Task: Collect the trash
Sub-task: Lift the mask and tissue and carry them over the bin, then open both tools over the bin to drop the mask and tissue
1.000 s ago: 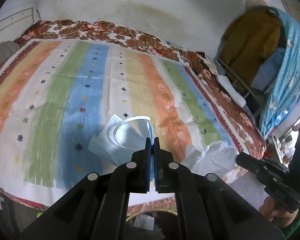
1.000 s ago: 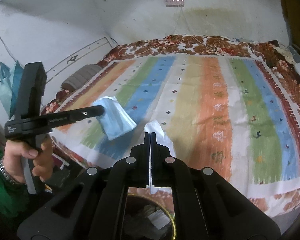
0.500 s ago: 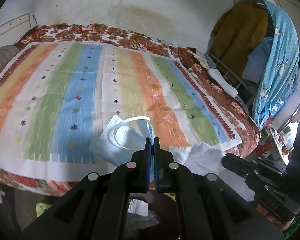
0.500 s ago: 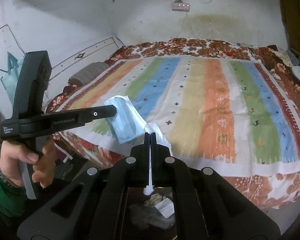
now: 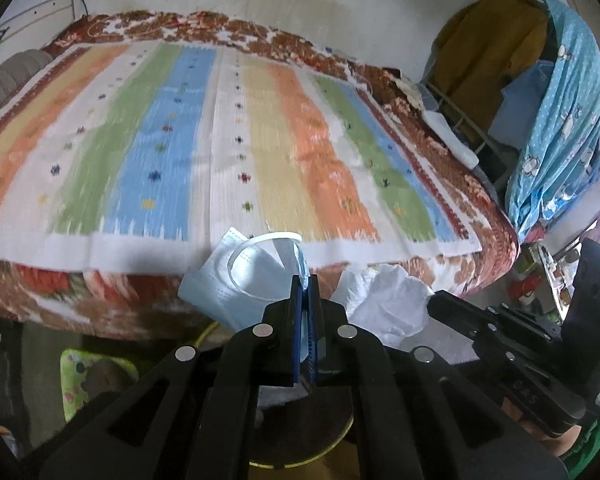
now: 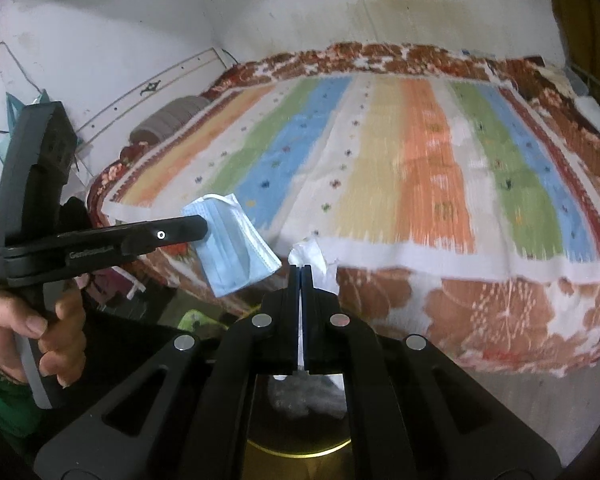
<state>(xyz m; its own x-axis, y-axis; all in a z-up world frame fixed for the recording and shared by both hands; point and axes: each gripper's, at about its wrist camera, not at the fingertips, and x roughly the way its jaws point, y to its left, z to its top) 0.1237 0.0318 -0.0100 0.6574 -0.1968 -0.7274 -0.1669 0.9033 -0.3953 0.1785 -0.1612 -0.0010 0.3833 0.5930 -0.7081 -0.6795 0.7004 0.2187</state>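
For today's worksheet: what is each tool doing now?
Left tool: closed on the face mask.
Right tool: closed on the white tissue.

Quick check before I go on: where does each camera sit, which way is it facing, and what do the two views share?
Left wrist: rides the left hand-held gripper, aimed down-forward at the striped bed; it is shut on a blue face mask, with the right one beside it.
Right wrist: rides the right hand-held gripper, same heading, shut on a white tissue; a hand shows.
Shared: bed, mask, tissue, round bin below.
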